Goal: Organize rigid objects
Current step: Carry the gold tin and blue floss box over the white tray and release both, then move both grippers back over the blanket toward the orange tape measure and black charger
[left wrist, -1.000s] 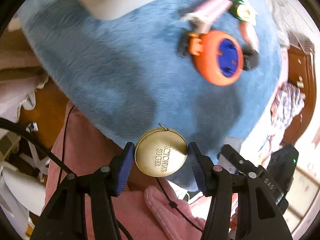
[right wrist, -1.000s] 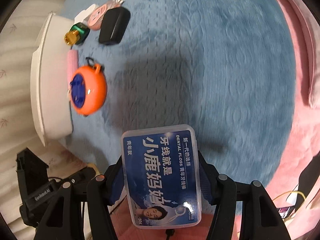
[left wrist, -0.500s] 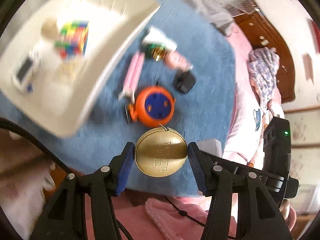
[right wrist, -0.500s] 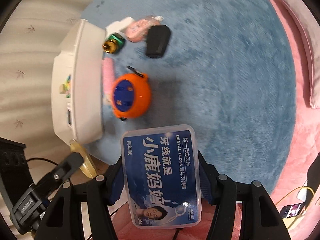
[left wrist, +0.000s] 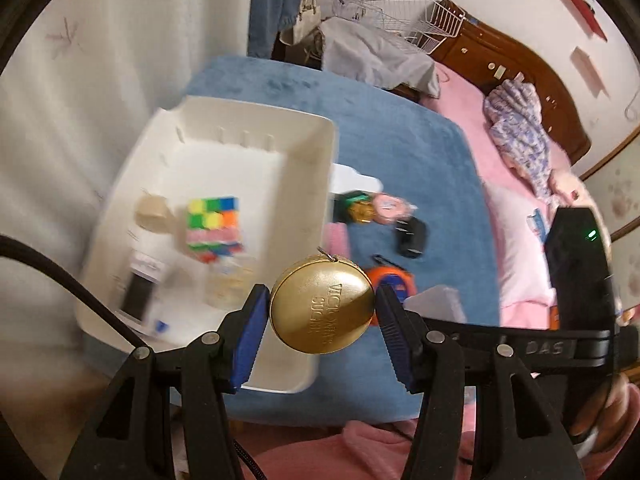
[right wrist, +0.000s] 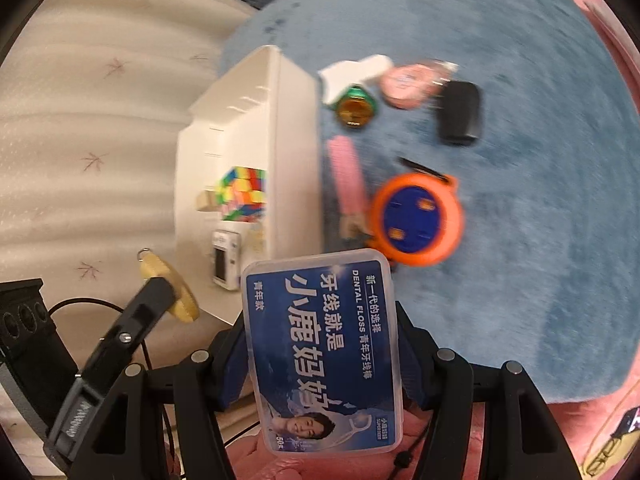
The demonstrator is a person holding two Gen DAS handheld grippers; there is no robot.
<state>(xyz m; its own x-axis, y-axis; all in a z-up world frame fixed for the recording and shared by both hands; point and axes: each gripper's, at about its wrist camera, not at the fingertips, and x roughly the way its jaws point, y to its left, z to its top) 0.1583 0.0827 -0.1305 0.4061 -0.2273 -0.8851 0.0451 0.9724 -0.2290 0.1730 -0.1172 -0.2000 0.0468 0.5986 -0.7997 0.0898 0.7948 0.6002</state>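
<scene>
our left gripper (left wrist: 322, 314) clamps a gold tin (left wrist: 322, 310) near the white tray (left wrist: 320, 152); our right gripper (right wrist: 320, 344) clamps a floss box (right wrist: 322, 346).

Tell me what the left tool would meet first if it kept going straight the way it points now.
Probably the near right wall of the white bin, or the blue rug just beside it. The left tool, shut on the gold tin, points about at that edge; depth is unclear.

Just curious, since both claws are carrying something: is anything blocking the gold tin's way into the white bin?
Nothing visible does. The gold tin, shut in the left gripper, hangs by the white bin's open top; the Rubik's cube sits inside.
</scene>
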